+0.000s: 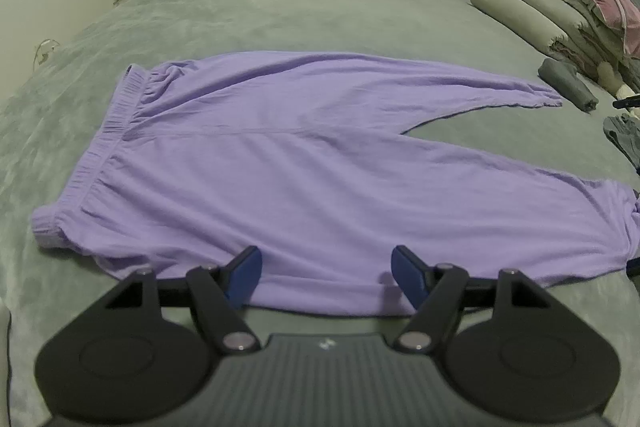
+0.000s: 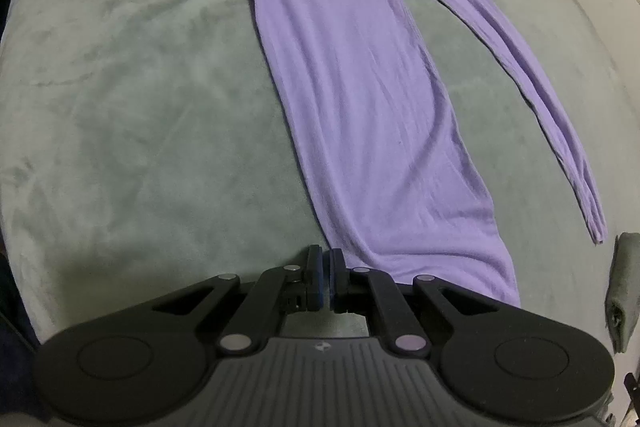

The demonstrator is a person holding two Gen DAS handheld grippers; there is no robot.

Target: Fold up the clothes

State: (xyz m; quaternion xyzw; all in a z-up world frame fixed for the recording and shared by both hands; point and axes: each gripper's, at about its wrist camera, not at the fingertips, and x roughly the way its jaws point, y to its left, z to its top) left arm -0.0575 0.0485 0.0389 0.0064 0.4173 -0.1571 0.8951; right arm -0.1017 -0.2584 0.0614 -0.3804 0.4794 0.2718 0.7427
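A bed [image 1: 248, 11] covered by a grey-green plush blanket carries everything. Purple trousers [image 1: 280, 163] lie flat across its middle, elastic waistband toward the left edge, both legs spread toward the right edge. Along the right edge sit stacked pillows and folded quilts [image 1: 568, 7]; beside them lies a small rolled grey garment [image 1: 568, 83].

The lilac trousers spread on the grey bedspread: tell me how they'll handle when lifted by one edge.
The lilac trousers look thin and softly wrinkled, so probably floppy, draping from any pinch. Likely light. The plush grey bedspread may drag on them.
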